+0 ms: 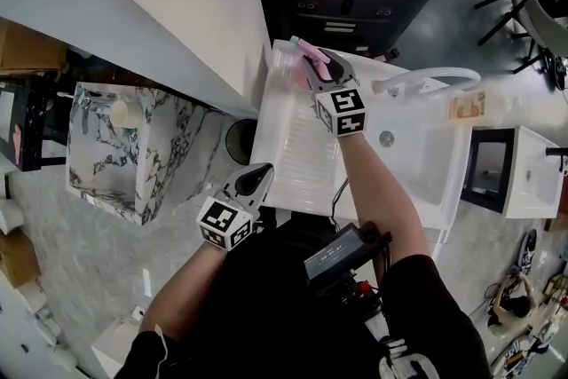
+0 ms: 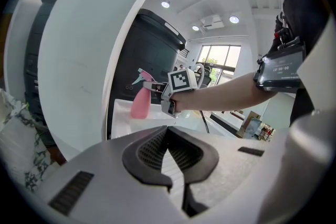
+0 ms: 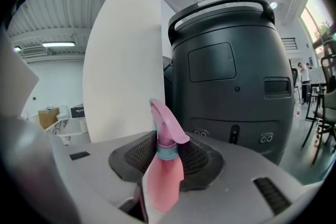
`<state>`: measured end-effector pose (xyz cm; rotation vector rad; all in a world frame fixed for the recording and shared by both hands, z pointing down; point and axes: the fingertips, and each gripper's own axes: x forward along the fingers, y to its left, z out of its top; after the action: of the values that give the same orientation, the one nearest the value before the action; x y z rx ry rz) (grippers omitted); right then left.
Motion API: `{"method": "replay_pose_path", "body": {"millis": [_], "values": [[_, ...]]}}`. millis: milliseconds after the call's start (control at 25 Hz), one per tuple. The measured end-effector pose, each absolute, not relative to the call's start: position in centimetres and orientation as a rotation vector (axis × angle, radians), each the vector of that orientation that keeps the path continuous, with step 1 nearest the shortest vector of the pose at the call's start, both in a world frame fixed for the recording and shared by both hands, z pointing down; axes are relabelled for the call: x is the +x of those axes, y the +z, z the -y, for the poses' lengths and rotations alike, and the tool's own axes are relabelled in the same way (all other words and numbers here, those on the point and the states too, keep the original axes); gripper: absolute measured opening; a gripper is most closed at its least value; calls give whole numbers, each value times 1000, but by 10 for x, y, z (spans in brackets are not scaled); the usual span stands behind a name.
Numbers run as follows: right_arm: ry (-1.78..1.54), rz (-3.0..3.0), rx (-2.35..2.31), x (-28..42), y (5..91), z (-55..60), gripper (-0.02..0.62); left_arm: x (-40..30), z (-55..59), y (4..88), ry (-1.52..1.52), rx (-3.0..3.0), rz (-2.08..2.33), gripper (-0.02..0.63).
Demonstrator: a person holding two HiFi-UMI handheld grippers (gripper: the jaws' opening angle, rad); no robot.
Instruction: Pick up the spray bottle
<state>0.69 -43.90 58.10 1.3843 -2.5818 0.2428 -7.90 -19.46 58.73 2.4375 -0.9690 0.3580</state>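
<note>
Head view: the right tongs [image 1: 312,59] reach over the far end of a white moulded worktop [image 1: 297,151] with a ribbed draining surface. There they are clenched on the pink translucent plastic spray bottle with a pink trigger head [image 1: 308,53]. A white curved tap [image 1: 428,77] stands to the right of them.

Right gripper view: the spray bottle [image 3: 164,176] stands upright between the two dark ribbed pads of the right tongs [image 3: 168,153]. The pads press on it at either side, about the level of its teal collar. The trigger head rises above the tongs and the body hangs below them. Behind it are a large dark grey rounded appliance [image 3: 236,71] and a white flat panel [image 3: 126,60].

Left gripper view: the left tongs [image 2: 170,150] are closed on themselves, pads meeting, with nothing between them. The spray bottle [image 2: 140,103] shows well apart from them, at the far end of the worktop, in the grip of the other tongs. Whether its base rests on the surface cannot be told.

Head view: the left tongs [image 1: 257,178] lie at the near left corner of the worktop.
</note>
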Motion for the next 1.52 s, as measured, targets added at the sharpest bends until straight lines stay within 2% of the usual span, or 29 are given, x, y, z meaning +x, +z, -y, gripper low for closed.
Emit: {"method": "replay_pose_path", "body": {"millis": [880, 1520], "values": [[270, 2574, 1389, 4, 557, 379, 140, -116, 191, 576, 305, 2508, 894, 8], [312, 2505, 1525, 33, 537, 278, 140, -125, 169, 579, 305, 2587, 705, 6]]}}
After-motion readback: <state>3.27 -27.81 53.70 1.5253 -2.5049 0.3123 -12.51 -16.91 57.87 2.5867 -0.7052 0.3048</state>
